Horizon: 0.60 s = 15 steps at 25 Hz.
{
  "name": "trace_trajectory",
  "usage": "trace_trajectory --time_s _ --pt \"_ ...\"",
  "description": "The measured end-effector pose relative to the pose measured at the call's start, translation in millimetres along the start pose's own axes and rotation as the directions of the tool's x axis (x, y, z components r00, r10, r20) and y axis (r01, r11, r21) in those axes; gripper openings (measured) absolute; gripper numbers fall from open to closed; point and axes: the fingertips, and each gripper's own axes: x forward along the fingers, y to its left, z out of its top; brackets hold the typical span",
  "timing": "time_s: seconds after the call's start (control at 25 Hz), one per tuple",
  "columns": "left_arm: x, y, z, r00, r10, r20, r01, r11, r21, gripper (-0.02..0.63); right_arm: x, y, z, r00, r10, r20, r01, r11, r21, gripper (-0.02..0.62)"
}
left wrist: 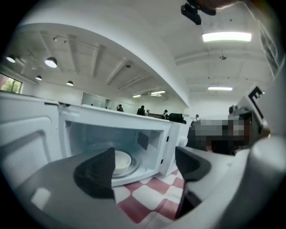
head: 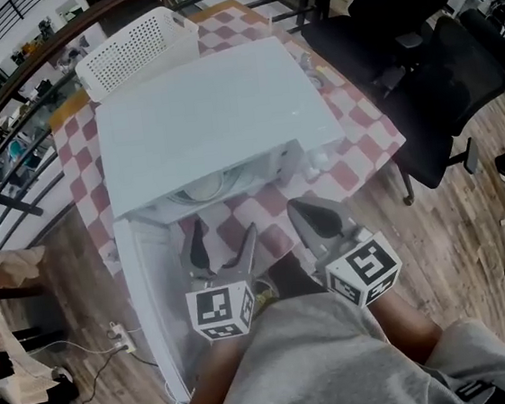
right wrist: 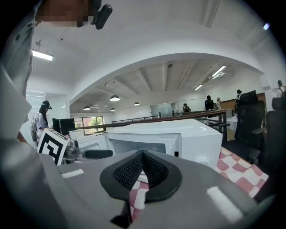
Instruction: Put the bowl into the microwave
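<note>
Two views give different amounts of the bowl point(left wrist: 121, 160). The left gripper view looks straight into the open microwave point(left wrist: 116, 118) and shows the white bowl sitting inside on the turntable point(left wrist: 130, 170) — the head view catches only its edge under the white top. The left gripper point(left wrist: 145, 167) has its jaws apart with nothing between them, over the checkered cloth point(left wrist: 147, 197). The right gripper point(right wrist: 142, 169) has its jaws pressed together — empty.

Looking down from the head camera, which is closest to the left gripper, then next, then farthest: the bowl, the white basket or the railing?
Starting from the left gripper:
1. bowl, just ahead, inside the microwave.
2. white basket, behind the microwave.
3. railing, past the basket, farthest back.
</note>
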Motion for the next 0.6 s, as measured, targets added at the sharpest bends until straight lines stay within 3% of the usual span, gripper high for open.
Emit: trace_trajectory --time_s 0.24,0.36,0.48,0.6 --pt "-44 -8 20 0.996 -0.042 0.080 0.046 0.998 -0.047 0.284 -22 19 -5 1.000 -0.015 0.002 0.014 0.999 0.029 -0.002" --pt "-57 -14 20 0.996 -0.052 0.074 0.051 0.999 0.008 0.234 -26 29 -6 0.999 -0.031 0.005 0.031 0.999 -0.027 -0.002" --pt "-68 -13 22 0.997 -0.041 0.073 0.036 0.997 0.069 0.168 -27 41 -4 1.000 -0.013 0.013 0.013 1.000 -0.023 -0.002" --pt "-76 -13 22 0.996 -0.038 0.084 0.032 0.997 0.075 0.116 -27 50 -2 1.000 -0.006 0.020 0.006 1.000 -0.026 -0.002"
